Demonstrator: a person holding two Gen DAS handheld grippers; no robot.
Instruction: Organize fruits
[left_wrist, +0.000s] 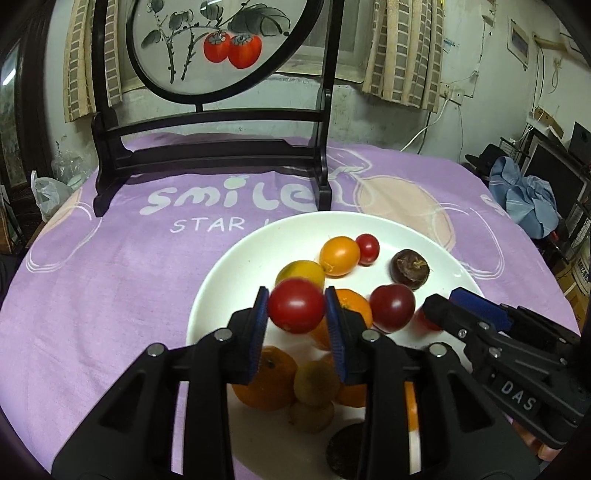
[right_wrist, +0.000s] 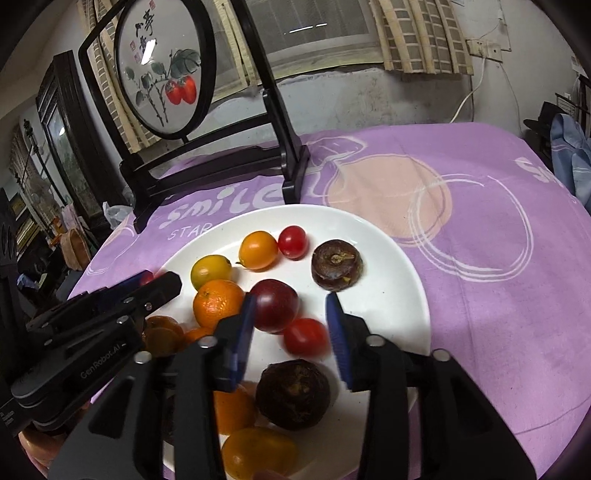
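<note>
Dim room, curtained window behind, cables on the wall. Round table under a purple cloth (left_wrist: 110, 266) printed "smile" and, below it, "STAR"; the rest of that line is hidden by the plate. At the far side stands a dark wooden screen stand (left_wrist: 207, 147) holding a round painted panel (right_wrist: 162, 74): two red fruits on a leafy branch, black brush characters and small red seals at upper left, too small to read.

White plate (right_wrist: 391, 258) sits on the cloth, its far rim just short of the stand's feet. On it: orange and yellow cherry tomatoes, small red ones, mandarins (right_wrist: 218, 302), two dark brown water chestnuts (right_wrist: 336, 266).

Left gripper (left_wrist: 297, 314): pads clamped on a red cherry tomato (left_wrist: 295, 310), held above the plate's near-left part. Its side reads "GenRobot.AI" in the right wrist view.

Right gripper (right_wrist: 291, 325): jaws apart, empty, over the plate; a dark red tomato (right_wrist: 277, 304) touches its left pad, a small red tomato (right_wrist: 304, 338) lies between the fingers. Its body reads "DAS" in the left wrist view.

Bare cloth left and right of the plate. The two grippers are close together over the plate.
</note>
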